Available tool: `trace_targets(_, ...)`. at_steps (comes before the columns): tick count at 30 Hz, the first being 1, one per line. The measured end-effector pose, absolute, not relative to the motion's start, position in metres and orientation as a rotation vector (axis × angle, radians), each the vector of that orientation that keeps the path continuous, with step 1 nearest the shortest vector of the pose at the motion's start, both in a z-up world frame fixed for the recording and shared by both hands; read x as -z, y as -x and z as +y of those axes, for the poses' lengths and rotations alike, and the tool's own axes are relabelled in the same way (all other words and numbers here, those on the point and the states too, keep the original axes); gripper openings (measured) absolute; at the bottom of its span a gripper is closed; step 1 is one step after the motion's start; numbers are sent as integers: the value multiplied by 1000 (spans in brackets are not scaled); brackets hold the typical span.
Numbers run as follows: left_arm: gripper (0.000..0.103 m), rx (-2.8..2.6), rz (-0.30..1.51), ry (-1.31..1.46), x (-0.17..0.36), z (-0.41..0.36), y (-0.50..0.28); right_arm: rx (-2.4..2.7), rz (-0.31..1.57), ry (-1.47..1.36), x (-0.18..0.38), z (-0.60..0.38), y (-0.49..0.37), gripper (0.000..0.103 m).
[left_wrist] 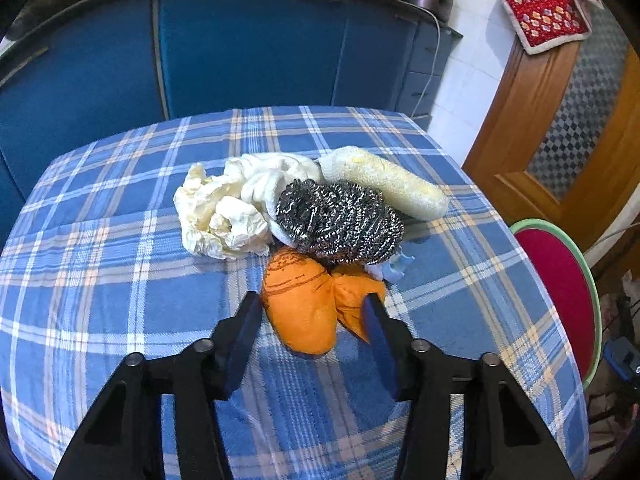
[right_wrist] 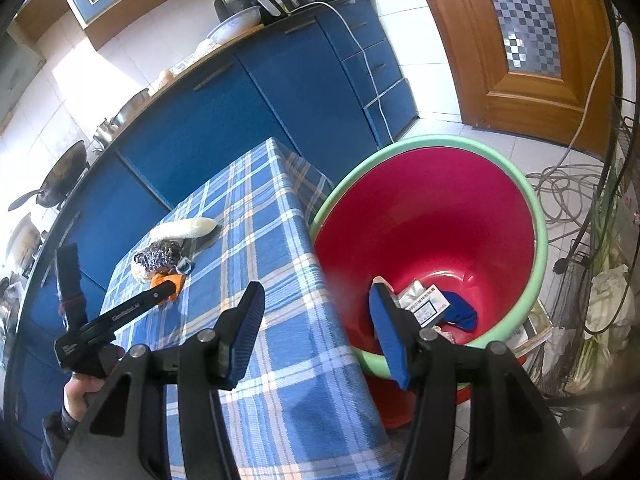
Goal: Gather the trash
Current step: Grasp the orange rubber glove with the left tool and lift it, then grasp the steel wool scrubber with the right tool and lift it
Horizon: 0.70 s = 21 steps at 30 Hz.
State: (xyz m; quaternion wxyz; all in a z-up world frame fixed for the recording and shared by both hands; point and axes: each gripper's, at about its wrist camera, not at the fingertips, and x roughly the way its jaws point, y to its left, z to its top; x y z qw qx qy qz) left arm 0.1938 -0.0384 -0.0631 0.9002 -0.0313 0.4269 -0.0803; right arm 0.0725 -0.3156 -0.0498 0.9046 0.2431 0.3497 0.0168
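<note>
left wrist view: plaid tablecloth (left_wrist: 120, 280), blue cabinets (left_wrist: 240, 48); both grippers (left_wrist: 314, 304) (right_wrist: 318, 300) spread apart.

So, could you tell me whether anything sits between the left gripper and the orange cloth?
Nothing visible does. The left gripper is open, and the orange cloth already lies between its fingers; the steel scourer sits beyond it.

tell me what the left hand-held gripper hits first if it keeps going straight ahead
Most likely the orange crumpled piece: the open left hand-held gripper already has a finger at each side of it, with the steel scourer just behind.
</note>
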Motion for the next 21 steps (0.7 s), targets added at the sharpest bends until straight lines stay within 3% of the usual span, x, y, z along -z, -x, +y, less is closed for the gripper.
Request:
trace_targets(5, 34, 176, 884, 92, 62, -32, -192, -47, 727, -489, 49, -310, -74, 57)
trace_targets(21, 33, 109, 809, 148, 31, 10, -151, -155, 739, -409, 34, -266, -100, 57)
